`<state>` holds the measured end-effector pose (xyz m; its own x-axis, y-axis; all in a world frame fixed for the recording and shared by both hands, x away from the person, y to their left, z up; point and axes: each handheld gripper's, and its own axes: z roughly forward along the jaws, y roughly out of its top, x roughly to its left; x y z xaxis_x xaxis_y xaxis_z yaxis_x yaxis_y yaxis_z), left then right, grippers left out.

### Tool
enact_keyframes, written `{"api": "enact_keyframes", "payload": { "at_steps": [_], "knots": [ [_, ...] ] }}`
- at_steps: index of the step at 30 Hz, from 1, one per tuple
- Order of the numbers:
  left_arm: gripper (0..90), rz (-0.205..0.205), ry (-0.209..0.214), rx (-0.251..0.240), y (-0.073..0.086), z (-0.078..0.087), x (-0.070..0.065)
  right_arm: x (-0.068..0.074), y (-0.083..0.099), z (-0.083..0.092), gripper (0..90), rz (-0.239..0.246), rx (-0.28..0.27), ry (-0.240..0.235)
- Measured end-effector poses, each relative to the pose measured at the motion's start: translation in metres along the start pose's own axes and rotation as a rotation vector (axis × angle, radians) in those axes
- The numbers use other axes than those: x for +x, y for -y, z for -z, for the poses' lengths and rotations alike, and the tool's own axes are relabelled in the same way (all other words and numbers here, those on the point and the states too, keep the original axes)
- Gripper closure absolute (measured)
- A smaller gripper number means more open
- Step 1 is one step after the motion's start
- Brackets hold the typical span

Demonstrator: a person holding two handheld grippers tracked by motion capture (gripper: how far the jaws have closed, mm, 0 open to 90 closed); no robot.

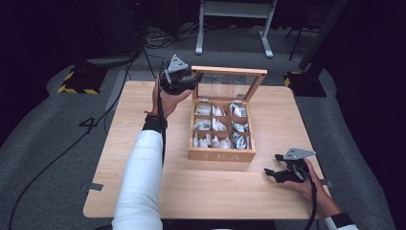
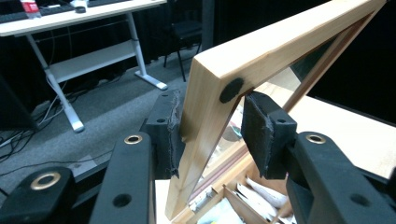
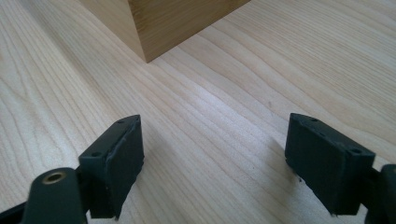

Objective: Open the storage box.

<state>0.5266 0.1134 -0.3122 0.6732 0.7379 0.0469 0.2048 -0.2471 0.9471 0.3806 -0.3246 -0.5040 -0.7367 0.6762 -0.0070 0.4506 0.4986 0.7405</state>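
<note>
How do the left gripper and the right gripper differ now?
The left gripper is raised at the lid, its jaws around the wooden frame; the right gripper lies low on the table near the box, jaws wide open, holding nothing. Both are black.

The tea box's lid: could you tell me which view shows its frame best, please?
The left gripper view: the lid stands close up, its wooden corner between the jaws. The high view shows it small and upright behind the compartments. The right gripper view gives a box corner.
</note>
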Motion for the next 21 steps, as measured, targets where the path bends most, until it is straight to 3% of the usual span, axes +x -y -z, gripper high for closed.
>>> {"api": "enact_keyframes", "payload": {
  "at_steps": [21],
  "knots": [
    [58.2,0.006,-0.063,0.045,-0.004,-0.024,0.011,0.0,0.0,0.0,19.5,0.0,0.0,-0.002]
  ]
}}
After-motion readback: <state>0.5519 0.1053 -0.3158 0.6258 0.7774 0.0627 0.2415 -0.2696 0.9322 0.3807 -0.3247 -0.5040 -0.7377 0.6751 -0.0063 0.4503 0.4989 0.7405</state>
